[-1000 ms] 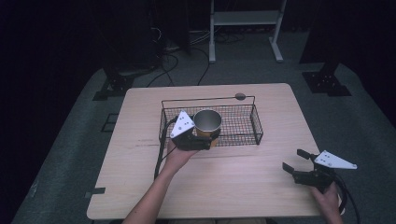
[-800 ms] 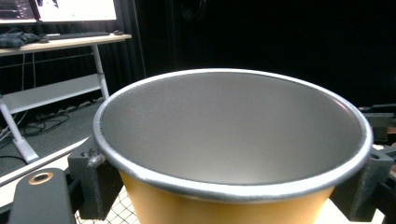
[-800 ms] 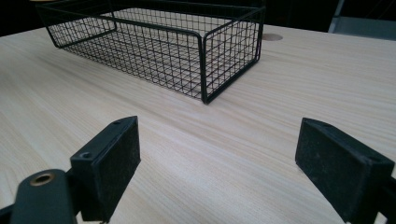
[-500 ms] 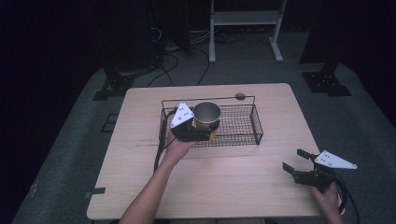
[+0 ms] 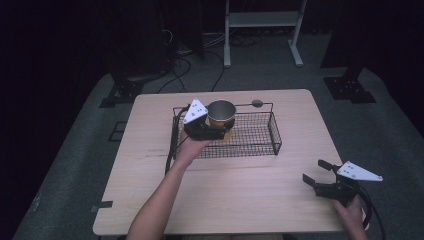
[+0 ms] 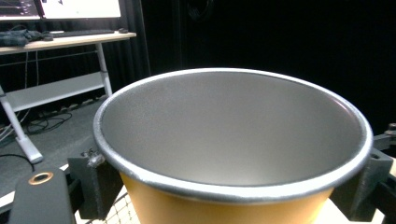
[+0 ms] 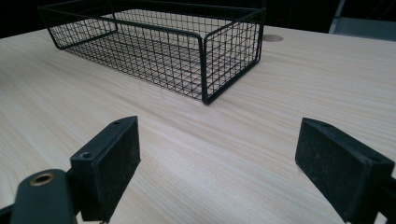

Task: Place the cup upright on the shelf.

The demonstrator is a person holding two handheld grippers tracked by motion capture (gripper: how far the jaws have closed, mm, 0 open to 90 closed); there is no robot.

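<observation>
Our left tongs (image 5: 220, 131), clamped on the cup (image 5: 220, 113), have carried it back over the basket's (image 5: 260, 135) far left corner, apparently lifting it out. Our right tongs (image 5: 320, 179) wait wide open, empty, above the desk (image 5: 240, 195).

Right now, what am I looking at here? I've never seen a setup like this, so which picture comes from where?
No robot: a person holds a two-jaw tool in each hand. The high view looks down on a wooden table with a wire basket. The left tool is shut on an orange cup with a grey inside, held above the basket. The left gripper view rides on that tool, so the cup looms large. The right tool waits open near the table's corner; its own camera looks between its jaws toward the basket.
</observation>
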